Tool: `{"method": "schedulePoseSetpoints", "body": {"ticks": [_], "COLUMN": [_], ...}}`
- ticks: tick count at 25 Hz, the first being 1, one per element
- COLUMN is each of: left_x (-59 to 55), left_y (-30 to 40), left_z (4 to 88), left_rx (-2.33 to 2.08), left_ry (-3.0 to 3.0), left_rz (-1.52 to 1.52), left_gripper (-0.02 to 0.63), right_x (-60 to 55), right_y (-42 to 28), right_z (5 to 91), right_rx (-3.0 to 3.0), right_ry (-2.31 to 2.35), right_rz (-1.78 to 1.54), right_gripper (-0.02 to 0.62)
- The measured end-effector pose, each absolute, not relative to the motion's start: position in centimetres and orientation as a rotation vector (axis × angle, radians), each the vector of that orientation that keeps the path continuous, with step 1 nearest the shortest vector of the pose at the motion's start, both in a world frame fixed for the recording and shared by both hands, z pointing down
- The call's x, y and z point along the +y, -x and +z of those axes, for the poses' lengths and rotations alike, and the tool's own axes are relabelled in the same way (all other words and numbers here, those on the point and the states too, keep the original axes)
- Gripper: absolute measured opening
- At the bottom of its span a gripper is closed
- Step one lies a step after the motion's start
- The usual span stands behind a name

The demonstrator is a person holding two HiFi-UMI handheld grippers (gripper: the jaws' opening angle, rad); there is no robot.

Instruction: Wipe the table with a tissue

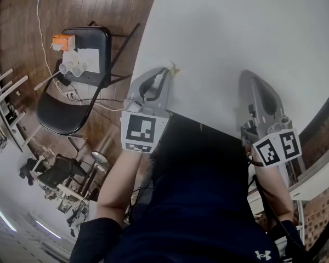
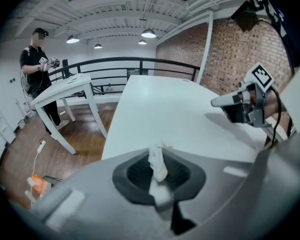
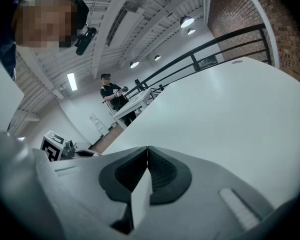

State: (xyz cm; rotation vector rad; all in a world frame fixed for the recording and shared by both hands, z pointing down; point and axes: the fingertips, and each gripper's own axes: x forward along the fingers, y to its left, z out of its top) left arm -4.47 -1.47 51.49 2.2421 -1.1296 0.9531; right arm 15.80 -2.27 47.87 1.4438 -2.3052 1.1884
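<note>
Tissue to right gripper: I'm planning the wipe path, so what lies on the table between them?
Nothing: the left gripper view shows only bare table from the tissue to the right gripper.

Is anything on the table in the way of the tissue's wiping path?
Nothing visible does. The tissue is pinched in the left gripper at the table's edge, and the surface ahead shows no objects. The right gripper, shut and empty, is off to the right.
</note>
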Motion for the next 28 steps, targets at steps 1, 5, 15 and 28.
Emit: {"method": "schedulePoseSetpoints", "body": {"ticks": [1, 5, 15, 28], "left_x": [-1.4, -1.6, -1.4, -1.3], "left_y": [4.2, 3.7, 2.2, -0.3], "left_z": [51.5, 51.4, 51.6, 51.7], "left_rx": [-1.127, -1.120, -1.099, -1.067], "left_ry": [-2.244, -2.248, -2.256, -2.269], "left_rz": [0.954, 0.956, 0.963, 0.969], "left_gripper": [0.018, 0.018, 0.018, 0.018], "right_x": [-2.2, -2.3, -2.2, -2.1], "right_y": [-16.0, -16.5, -17.4, -17.3], "right_z": [47.9, 47.9, 47.9, 47.7], "right_rx": [-2.304, -2.302, -2.301, -2.305], "right_ry": [-1.447, -1.457, -1.470, -1.465], "right_rz": [1.190, 1.194, 1.203, 1.209], "right_gripper": [0.011, 0.011, 0.011, 0.011]}}
